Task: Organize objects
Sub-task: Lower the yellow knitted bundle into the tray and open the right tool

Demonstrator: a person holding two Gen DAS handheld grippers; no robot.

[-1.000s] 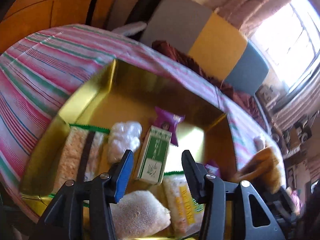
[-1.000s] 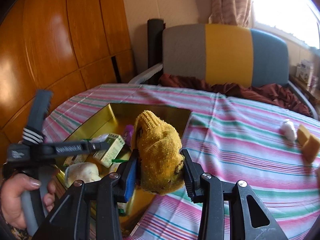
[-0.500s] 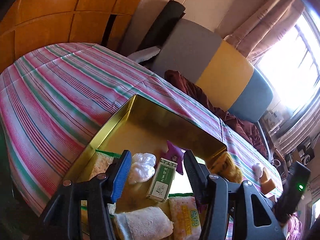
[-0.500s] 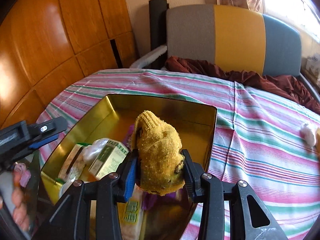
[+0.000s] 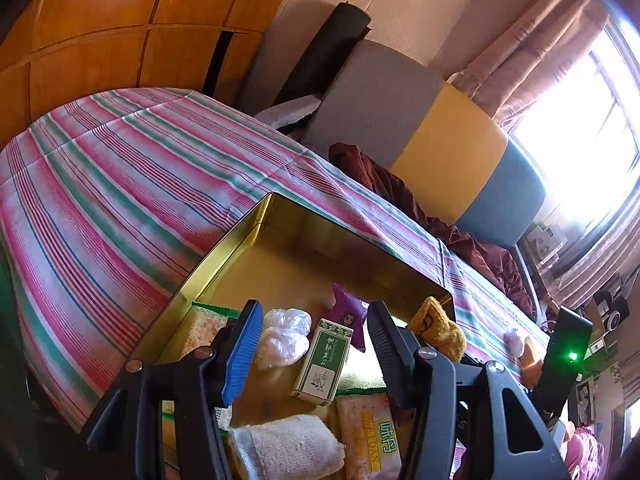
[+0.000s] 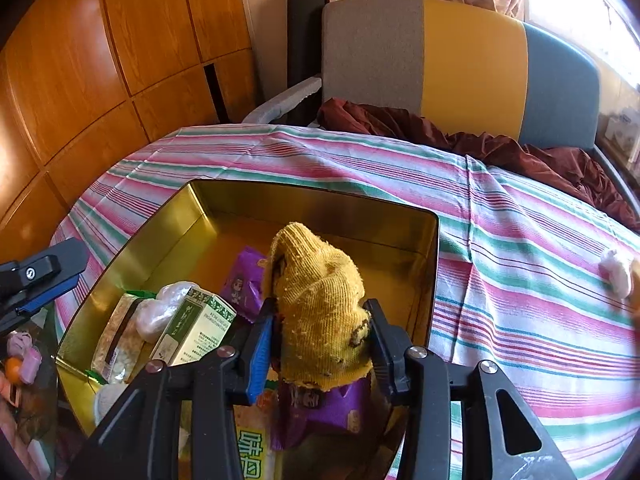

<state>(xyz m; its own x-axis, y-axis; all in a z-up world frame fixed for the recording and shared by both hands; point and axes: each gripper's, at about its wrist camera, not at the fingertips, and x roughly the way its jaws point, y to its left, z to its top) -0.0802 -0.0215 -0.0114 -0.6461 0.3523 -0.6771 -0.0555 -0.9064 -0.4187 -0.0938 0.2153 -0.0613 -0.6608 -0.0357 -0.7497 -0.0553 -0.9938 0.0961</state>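
A gold metal tin (image 5: 224, 252) (image 6: 168, 216) sits on the striped tablecloth. It holds a green box (image 5: 324, 360) (image 6: 196, 328), a white plastic-wrapped lump (image 5: 284, 336), a purple packet (image 5: 348, 312) (image 6: 244, 280), cracker packs (image 5: 372, 436) and a beige rolled cloth (image 5: 292, 452). My right gripper (image 6: 322, 336) is shut on a yellow knitted cloth (image 6: 320, 308) and holds it over the tin's near right part; the cloth also shows in the left wrist view (image 5: 438, 330). My left gripper (image 5: 314, 344) is open and empty above the tin's near end.
A white lump (image 6: 616, 272) and an orange piece lie on the tablecloth (image 6: 520, 280) at the right. A grey, yellow and blue chair (image 6: 460, 68) with a dark red cloth stands behind the table. Wooden wall panels are at the left.
My right gripper has carried the yellow cloth from the tin's right edge to over its inside. My left gripper has pulled back and risen from the tin's contents.
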